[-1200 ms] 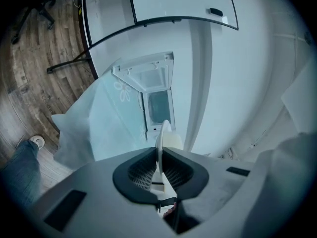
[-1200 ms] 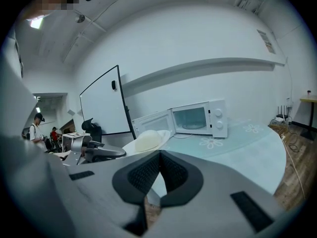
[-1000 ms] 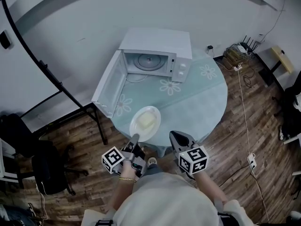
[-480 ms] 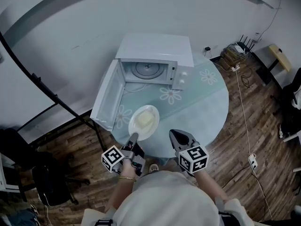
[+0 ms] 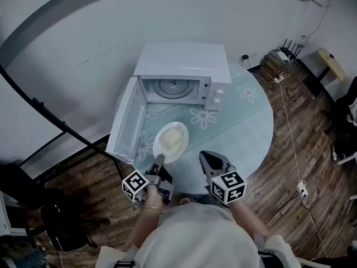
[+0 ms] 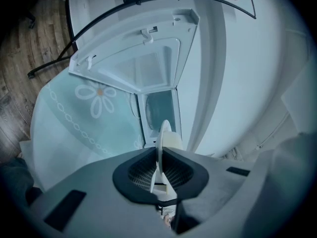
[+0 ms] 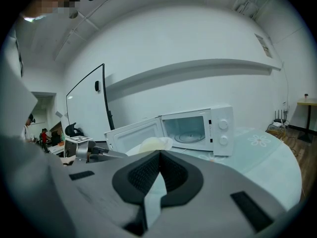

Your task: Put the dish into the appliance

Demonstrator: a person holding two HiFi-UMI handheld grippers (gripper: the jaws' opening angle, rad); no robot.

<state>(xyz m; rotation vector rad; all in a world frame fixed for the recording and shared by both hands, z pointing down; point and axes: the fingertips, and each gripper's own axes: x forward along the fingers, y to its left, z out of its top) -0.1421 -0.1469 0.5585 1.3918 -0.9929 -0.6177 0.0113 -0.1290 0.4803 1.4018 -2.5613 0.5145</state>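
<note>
A white microwave (image 5: pixel 184 66) stands at the back of the round table, its door (image 5: pixel 125 124) swung wide open to the left and its turntable (image 5: pixel 174 86) visible inside. My left gripper (image 5: pixel 159 162) is shut on the near rim of a white plate (image 5: pixel 171 141) with pale food on it, held just in front of the open cavity. In the left gripper view the plate (image 6: pixel 164 133) stands edge-on between the pads of the left gripper (image 6: pixel 159 151), with the cavity (image 6: pixel 159 108) beyond. My right gripper (image 5: pixel 210 162) hovers to the right of the plate, shut and empty. The right gripper view shows the right gripper (image 7: pixel 159 153), the microwave (image 7: pixel 200 129) and the plate (image 7: pixel 152 145).
The table (image 5: pixel 245 121) has a pale green top with flower prints. A black metal frame (image 5: pixel 56 128) slants across the left. Cables and a router (image 5: pixel 284 57) lie on the wooden floor at the right. The microwave's knobs (image 5: pixel 217 96) face the right front.
The plate in my left gripper has come a little closer to the open microwave. The right gripper has kept its place beside it.
</note>
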